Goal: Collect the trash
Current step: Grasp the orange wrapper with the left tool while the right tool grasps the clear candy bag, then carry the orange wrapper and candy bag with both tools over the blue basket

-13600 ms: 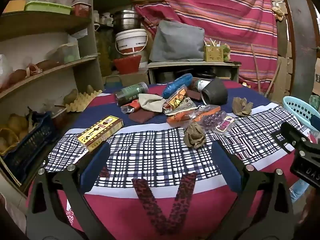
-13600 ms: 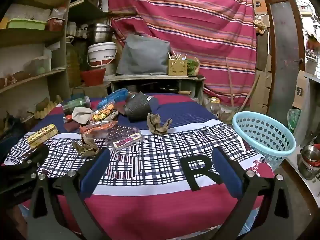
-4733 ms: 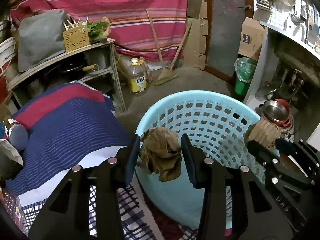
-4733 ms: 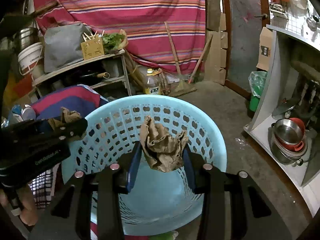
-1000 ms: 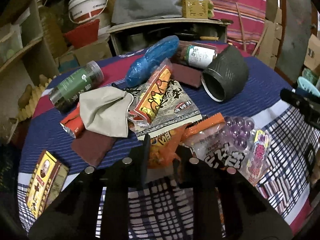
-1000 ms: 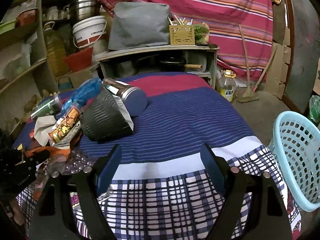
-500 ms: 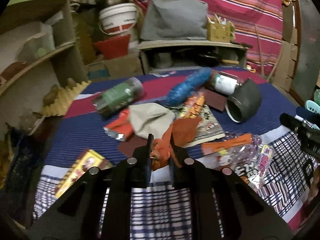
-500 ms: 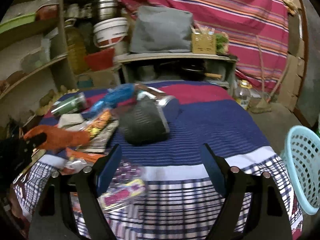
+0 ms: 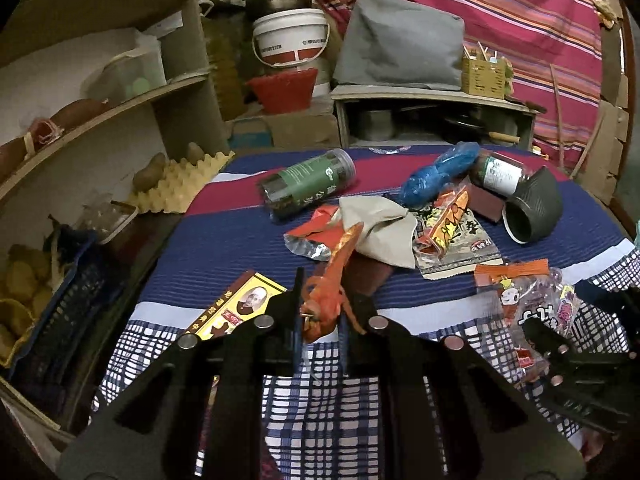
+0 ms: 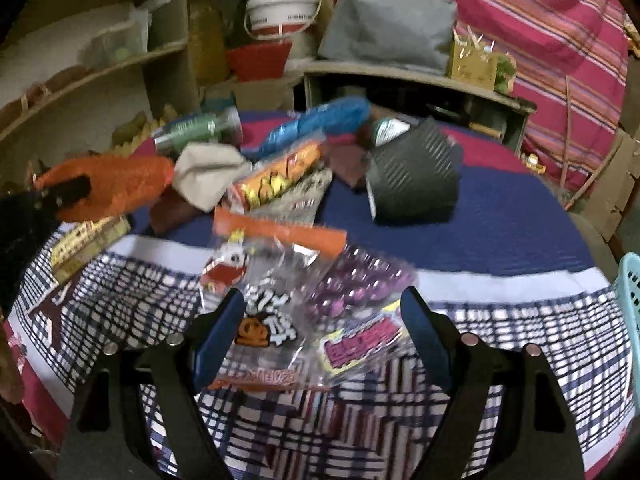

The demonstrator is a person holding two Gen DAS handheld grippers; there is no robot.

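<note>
We've got the left gripper [image 9: 320,320] pinched tight on a floppy, weightless orange wrapper [image 9: 334,280] lifted off the table, while the right gripper [image 10: 320,328] hovers wide open, empty, over the crinkly clear snack bags [image 10: 288,304], so grabbing an edge looks best.

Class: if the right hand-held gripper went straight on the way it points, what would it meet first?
Most likely the clear snack packet lying on the checked cloth between its open fingers; depth is hard to judge.

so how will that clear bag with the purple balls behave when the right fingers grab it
The clear bag looks thin and crinkly, so it will probably flop and sag. Its glossy film may slip. The purple balls likely shift inside, so a pinch near the orange header seems safer.
</note>
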